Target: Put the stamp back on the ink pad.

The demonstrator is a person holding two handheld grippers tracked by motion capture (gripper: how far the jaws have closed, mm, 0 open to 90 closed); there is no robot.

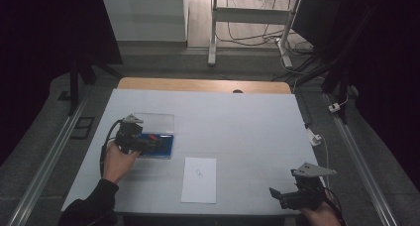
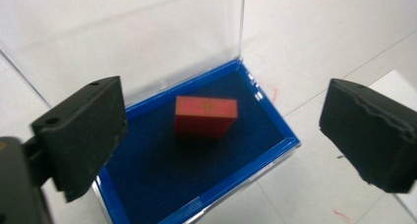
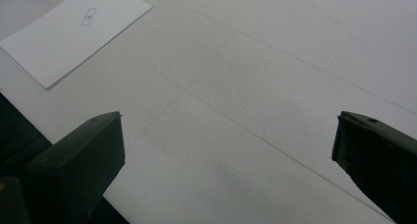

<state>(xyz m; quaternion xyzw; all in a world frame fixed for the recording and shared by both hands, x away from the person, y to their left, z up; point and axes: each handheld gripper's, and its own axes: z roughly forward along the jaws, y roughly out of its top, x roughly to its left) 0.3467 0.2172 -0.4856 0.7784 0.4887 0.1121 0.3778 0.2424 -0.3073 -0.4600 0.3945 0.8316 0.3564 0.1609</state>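
Observation:
A clear plastic box with a blue felt lining [image 2: 162, 175] stands open on the white table, its lid [image 2: 123, 37] raised behind it. A small red block [image 2: 205, 117] lies on the felt, free of the jaws. My left gripper [image 2: 221, 135] hovers over the box, open, with both jaws wide apart and the block beyond them. In the high view the same box [image 1: 168, 147] sits at the table's left with the left gripper [image 1: 148, 142] over it. My right gripper [image 3: 226, 165] is open above bare table near the front right corner [image 1: 280, 195].
A white sheet of paper [image 1: 199, 179] with a small printed mark lies at the front middle of the table; it also shows in the right gripper view [image 3: 74, 32]. The table's front edge runs close to the right gripper. Cables and a desk frame [image 1: 247, 28] stand beyond the table.

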